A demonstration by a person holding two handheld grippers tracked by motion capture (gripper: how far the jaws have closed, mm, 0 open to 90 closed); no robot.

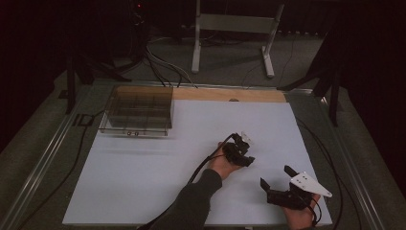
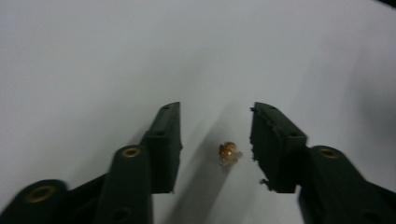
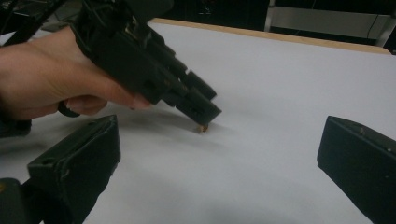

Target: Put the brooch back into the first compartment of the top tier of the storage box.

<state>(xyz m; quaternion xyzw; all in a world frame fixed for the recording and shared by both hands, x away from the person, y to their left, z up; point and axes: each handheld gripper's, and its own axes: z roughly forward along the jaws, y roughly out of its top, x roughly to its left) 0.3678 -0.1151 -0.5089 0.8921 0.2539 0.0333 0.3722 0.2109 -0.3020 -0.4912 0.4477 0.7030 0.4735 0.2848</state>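
On the left side of the table stands a clear plastic box with small compartments, and there is one of it. Going right, the left hand-held gripper points down at the table near the middle, held in the person's left hand. Its two black jaws are partly open, with a gap on each side of a tiny round gold-brown piece that lies on the table between them. The jaws do not press on the piece, and the tips sit right down by it. There is one such piece. Farther right, the right hand-held gripper rests low near the front edge of the table, with a grey three-cornered plate on top. Its jaws stand wide open and hold nothing. There are two hand-held grippers in all, each with a black cable trailing from it. The table has a flat white top with a strip of light wood along the far edge. Behind it the room is dark, with a grey floor, a white metal stand and some loose cables.
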